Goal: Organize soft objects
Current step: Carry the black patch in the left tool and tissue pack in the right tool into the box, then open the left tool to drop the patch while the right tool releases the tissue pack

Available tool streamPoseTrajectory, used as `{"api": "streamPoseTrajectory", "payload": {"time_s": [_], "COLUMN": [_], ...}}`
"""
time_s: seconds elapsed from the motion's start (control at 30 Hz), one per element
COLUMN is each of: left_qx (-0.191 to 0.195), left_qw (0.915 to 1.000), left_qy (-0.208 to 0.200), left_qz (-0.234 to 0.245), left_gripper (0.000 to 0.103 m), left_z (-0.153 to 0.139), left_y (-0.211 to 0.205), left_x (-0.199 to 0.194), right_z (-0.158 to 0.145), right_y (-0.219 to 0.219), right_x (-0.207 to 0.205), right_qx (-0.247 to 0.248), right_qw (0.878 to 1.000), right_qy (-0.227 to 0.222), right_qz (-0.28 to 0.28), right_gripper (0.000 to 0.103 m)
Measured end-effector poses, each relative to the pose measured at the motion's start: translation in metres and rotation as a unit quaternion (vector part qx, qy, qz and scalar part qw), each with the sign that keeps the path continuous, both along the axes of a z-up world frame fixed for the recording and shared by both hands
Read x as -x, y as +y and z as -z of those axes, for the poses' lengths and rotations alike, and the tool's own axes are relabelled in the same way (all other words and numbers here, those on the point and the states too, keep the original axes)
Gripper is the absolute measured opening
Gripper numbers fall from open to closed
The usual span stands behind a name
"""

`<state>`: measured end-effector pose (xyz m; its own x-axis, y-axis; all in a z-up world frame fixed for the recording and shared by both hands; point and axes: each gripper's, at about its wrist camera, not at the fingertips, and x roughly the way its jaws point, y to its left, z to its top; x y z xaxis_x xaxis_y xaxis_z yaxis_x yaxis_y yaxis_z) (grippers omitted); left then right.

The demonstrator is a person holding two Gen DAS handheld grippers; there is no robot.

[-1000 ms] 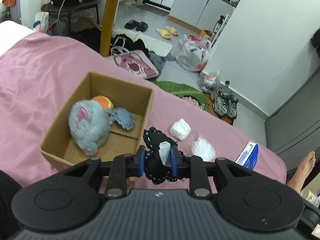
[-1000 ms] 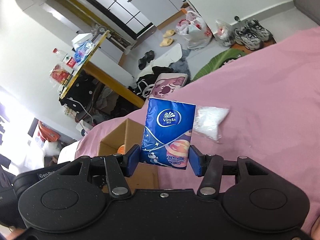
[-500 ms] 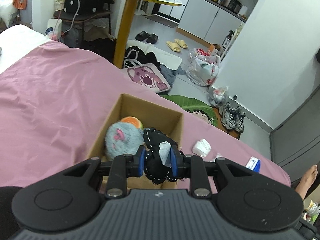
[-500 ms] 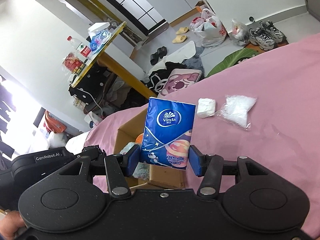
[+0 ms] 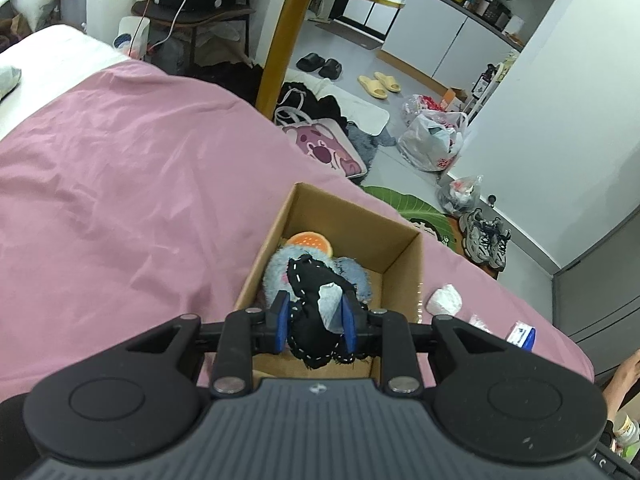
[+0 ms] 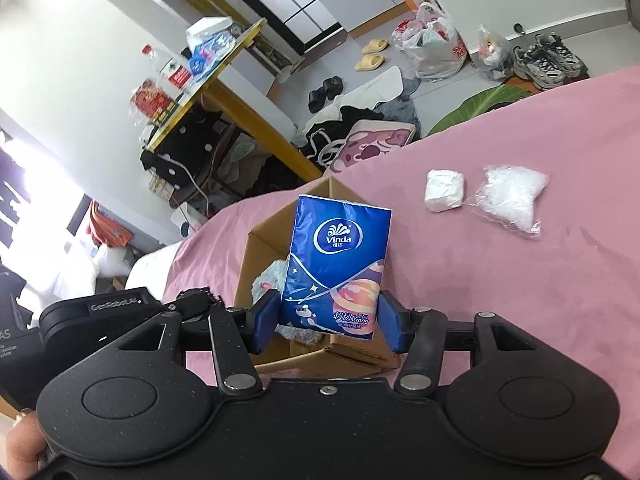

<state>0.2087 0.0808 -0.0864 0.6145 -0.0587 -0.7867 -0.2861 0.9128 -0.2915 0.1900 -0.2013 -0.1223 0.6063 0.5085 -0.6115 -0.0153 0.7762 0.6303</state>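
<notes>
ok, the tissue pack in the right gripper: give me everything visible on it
The tissue pack is a soft pocket pack in glossy blue plastic film, with a white oval Vinda logo near its top and a pink planet, stars and Chinese lettering lower down. It stands upright, slightly tilted, clamped at its lower edges between the blue pads of the right gripper. It is held in the air in front of the open cardboard box on the pink bedsheet; nothing else touches it. The wrapper looks sealed and barely creased.

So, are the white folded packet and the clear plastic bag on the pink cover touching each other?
Apart. In the right wrist view, a strip of pink cover shows between the white folded packet and the clear plastic bag.
</notes>
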Motion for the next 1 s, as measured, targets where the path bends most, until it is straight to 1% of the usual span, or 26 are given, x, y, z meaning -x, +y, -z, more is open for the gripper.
{"api": "streamPoseTrajectory", "payload": {"time_s": [0.3,0.43,0.5,0.57,0.63,0.7,0.87,0.97,1.0], "left_qx": [0.006,0.005,0.01,0.01,0.008,0.004,-0.003,-0.004,-0.005], "left_qw": [0.9998,0.9992,0.9986,0.998,0.998,0.9981,0.9984,0.9983,0.9983], "left_qy": [0.019,0.039,0.052,0.063,0.063,0.061,0.057,0.058,0.058], "left_qz": [-0.005,-0.005,-0.004,-0.003,0.002,0.008,0.003,0.0,-0.001], "left_gripper": [0.027,0.028,0.033,0.034,0.037,0.044,0.048,0.049,0.05], "left_z": [0.02,0.032,0.037,0.041,0.041,0.04,0.037,0.035,0.034], "left_y": [0.011,0.015,0.017,0.018,0.019,0.018,0.022,0.025,0.025], "left_x": [-0.012,-0.018,-0.022,-0.025,-0.026,-0.027,-0.03,-0.029,-0.029], "right_z": [0.003,0.006,0.007,0.008,0.009,0.01,0.01,0.009,0.009], "right_y": [0.031,0.039,0.041,0.044,0.046,0.048,0.055,0.058,0.058], "right_x": [-0.011,-0.016,-0.02,-0.023,-0.025,-0.027,-0.03,-0.029,-0.029], "right_qx": [0.003,0.004,0.005,0.008,0.009,0.009,0.012,0.022,0.025], "right_qw": [1.0,0.999,0.999,0.999,0.999,0.999,0.999,0.999,0.998], "right_qy": [0.009,0.016,0.018,0.02,0.022,0.024,0.025,0.023,0.025], "right_qz": [-0.023,-0.029,-0.032,-0.033,-0.033,-0.033,-0.04,-0.044,-0.042], "right_gripper": [0.052,0.052,0.052,0.052,0.052,0.052,0.052,0.057,0.063]}}
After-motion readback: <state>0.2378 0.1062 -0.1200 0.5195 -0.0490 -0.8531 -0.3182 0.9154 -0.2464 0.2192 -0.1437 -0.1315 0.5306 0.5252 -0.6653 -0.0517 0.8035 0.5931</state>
